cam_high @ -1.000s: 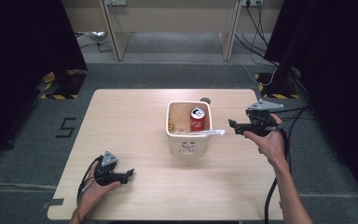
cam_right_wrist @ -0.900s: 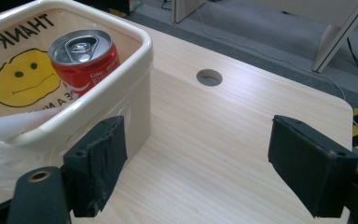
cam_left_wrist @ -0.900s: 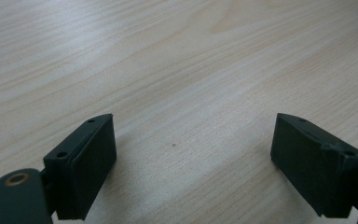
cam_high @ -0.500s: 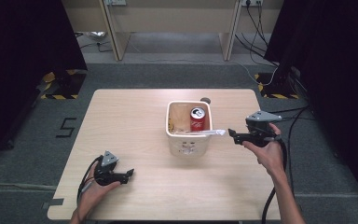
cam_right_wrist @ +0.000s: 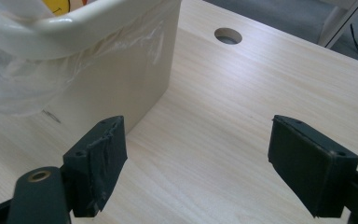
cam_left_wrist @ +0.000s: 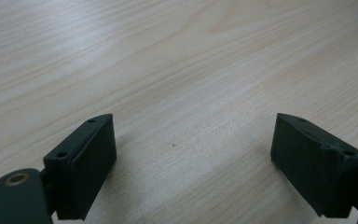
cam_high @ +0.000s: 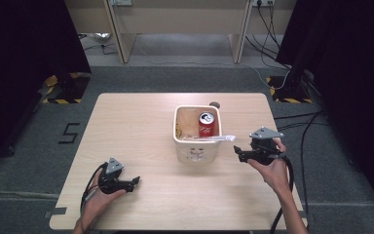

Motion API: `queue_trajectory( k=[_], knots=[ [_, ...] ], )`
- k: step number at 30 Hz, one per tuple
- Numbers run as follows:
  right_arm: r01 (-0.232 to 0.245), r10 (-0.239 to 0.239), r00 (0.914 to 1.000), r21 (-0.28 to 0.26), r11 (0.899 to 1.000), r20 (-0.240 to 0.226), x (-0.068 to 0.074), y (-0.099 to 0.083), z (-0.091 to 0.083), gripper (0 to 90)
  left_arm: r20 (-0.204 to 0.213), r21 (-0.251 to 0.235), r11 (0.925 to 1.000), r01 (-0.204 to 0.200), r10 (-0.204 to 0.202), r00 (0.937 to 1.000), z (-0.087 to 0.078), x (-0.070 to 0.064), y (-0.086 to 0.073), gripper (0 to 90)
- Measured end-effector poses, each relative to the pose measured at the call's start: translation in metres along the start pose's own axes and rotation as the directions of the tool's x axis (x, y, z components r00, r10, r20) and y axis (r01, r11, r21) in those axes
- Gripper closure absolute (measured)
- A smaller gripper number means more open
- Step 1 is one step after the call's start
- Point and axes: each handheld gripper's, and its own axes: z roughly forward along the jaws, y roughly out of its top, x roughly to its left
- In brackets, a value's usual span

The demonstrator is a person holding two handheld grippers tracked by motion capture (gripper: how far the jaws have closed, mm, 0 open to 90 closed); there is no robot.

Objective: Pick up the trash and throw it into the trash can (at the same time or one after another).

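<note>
A cream plastic bin (cam_high: 195,152) stands mid-table with a red drink can (cam_high: 206,124) upright inside and a clear plastic wrapper (cam_high: 219,138) draped over its front right rim. My right gripper (cam_high: 240,152) is held open just right of the bin, jaws pointing at it, nothing between them. In the right gripper view the bin wall (cam_right_wrist: 121,79) and the crinkled wrapper (cam_right_wrist: 18,93) lie ahead to the left of the gripper (cam_right_wrist: 198,140). My left gripper (cam_high: 134,181) rests open on the near left of the table; its jaws (cam_left_wrist: 193,135) frame bare wood.
The wooden table (cam_high: 136,126) has a round cable hole (cam_high: 215,104) behind the bin, also seen as the hole (cam_right_wrist: 228,35) in the right gripper view. Grey carpet surrounds the table, with desk legs and cables at the back and black curtains at both sides.
My right gripper has come down and toward the near side, from beside the bin's upper right to just right of its front corner. The left gripper has stayed put.
</note>
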Motion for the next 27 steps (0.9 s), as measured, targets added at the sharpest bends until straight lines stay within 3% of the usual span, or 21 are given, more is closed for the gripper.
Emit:
queue_trajectory(
  k=[27],
  knots=[
    [-0.038,0.038,0.9988,0.011,0.999,-0.031,0.016,-0.045,0.003,20.0,0.000,0.001,1.0000,-0.002,0.002,1.0000,0.000,0.000,0.000,13.3]
  ],
)
